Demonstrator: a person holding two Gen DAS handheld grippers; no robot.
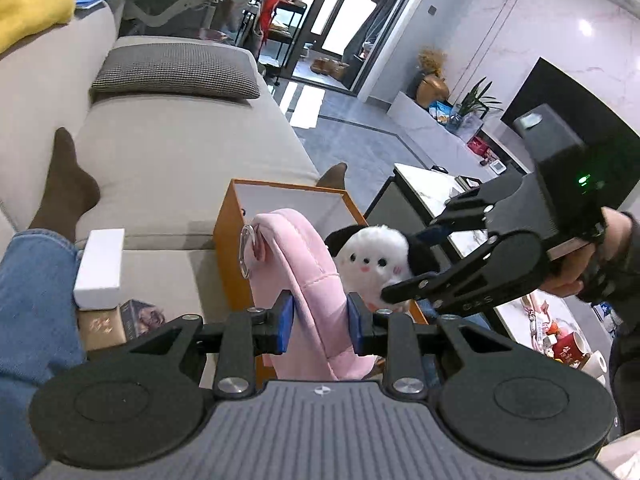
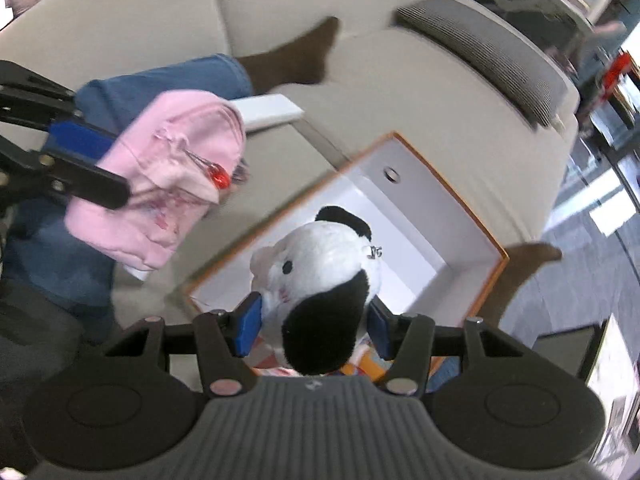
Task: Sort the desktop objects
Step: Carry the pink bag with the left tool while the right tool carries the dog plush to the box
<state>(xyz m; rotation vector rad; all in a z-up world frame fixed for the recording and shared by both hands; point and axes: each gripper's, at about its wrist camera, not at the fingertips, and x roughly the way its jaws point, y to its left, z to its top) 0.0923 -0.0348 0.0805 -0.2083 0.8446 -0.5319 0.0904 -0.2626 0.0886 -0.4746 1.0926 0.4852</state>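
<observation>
Both grippers are loaded, the left gripper clamped on a soft pink fabric pouch and the right gripper clamped on a black-and-white plush toy above the open orange-rimmed white box, so I judge centring each over the box before loosening is best.

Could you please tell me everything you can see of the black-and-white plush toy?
The plush toy is small, rounded and fluffy, white with black ears, dot eyes and pink cheeks. A small metal clasp sits near one ear. The right gripper is shut on it, blue pads pressing both sides, holding it in the air above the open orange box, whose inside is white. In the left wrist view it hangs close beside the pink pouch that the left gripper clamps; whether they touch is unclear.
</observation>
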